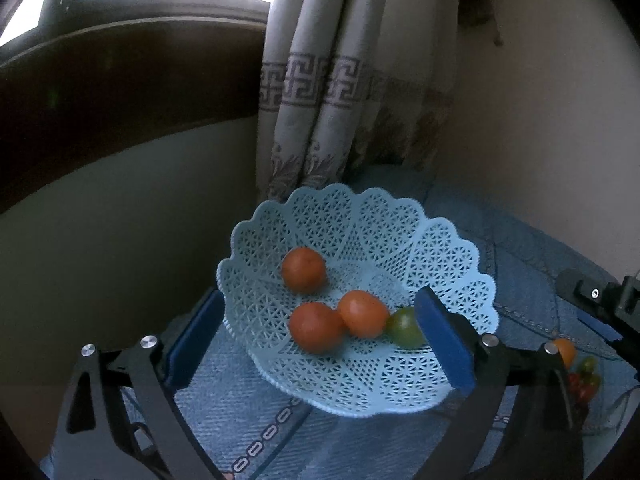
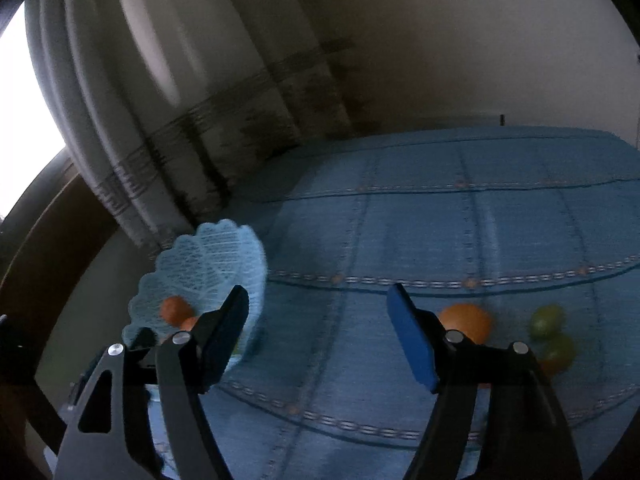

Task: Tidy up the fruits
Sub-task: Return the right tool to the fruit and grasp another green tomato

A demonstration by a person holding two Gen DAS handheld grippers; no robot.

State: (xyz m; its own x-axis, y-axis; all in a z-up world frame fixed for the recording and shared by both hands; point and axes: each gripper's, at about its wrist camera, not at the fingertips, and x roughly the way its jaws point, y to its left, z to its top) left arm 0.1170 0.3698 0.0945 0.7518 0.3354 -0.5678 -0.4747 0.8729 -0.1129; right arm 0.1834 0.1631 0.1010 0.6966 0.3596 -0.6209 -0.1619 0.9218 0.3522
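Observation:
A pale blue lattice basket [image 1: 360, 384] stands on the blue cloth and holds three orange fruits [image 1: 303, 270] [image 1: 316, 327] [image 1: 362, 314] and one green fruit [image 1: 404, 326]. My left gripper [image 1: 320, 338] is open and nothing is gripped. One pad sits outside the basket's left rim and the other over its right side. On the cloth to the right lie an orange fruit [image 2: 466, 322] and two green fruits [image 2: 546, 320] [image 2: 560, 350]. My right gripper [image 2: 320, 340] is open and empty above bare cloth, between the basket [image 2: 208, 264] and those loose fruits. The right wrist view is blurred.
A patterned curtain [image 1: 320, 92] hangs just behind the basket, with a dark window sill [image 1: 120, 80] to its left. The blue quilted cloth [image 2: 440, 220] stretches far to the right. Small red and green fruits [image 1: 584, 384] lie by the loose orange one [image 1: 565, 352].

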